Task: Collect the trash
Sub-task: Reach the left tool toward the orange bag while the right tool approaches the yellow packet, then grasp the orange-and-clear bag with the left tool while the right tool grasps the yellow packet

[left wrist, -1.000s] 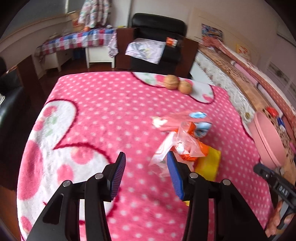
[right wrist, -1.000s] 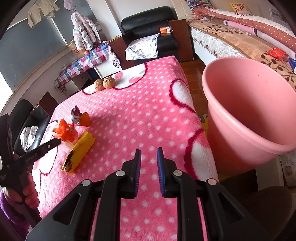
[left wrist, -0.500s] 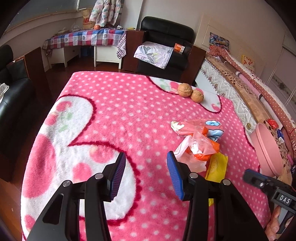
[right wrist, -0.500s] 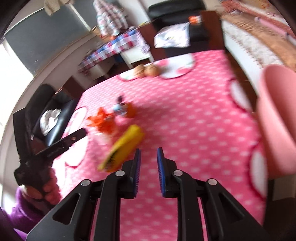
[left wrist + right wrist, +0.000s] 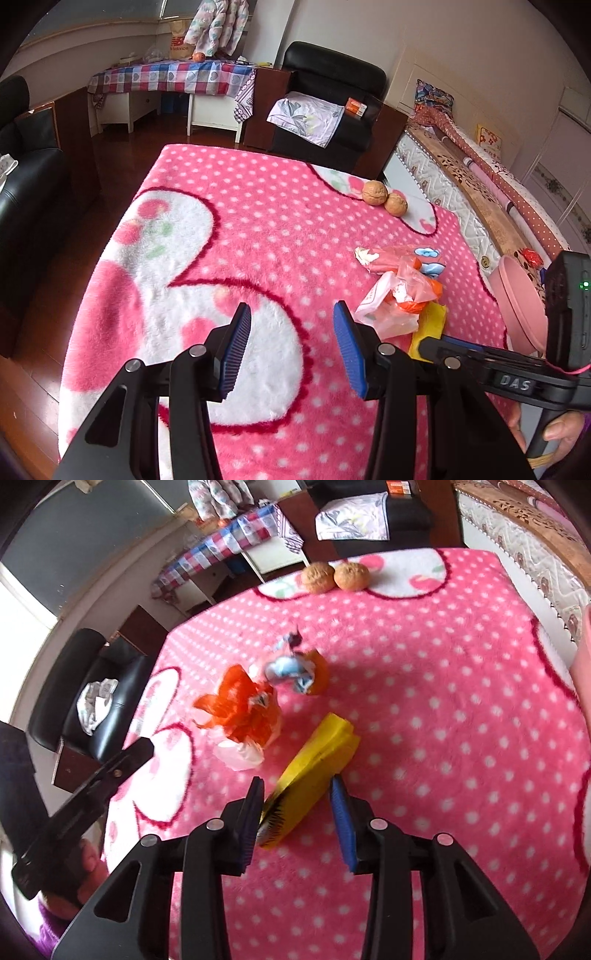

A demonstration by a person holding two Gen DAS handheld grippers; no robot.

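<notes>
Yellow wrapper (image 5: 314,760) lies flat on our pink dotted table (image 5: 461,720), its near end between the wide jaws of our right gripper (image 5: 297,825), likely placed to pinch it; our left gripper (image 5: 291,350) hovers wide-jawed beside the orange bag (image 5: 399,299).

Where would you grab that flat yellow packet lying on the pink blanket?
Across its narrow width at the near end. The yellow packet lies flat, long and thin, pointing toward the right tongs, which are open astride that end. Coming from this end probably also avoids the orange plastic bag beside it.
</notes>
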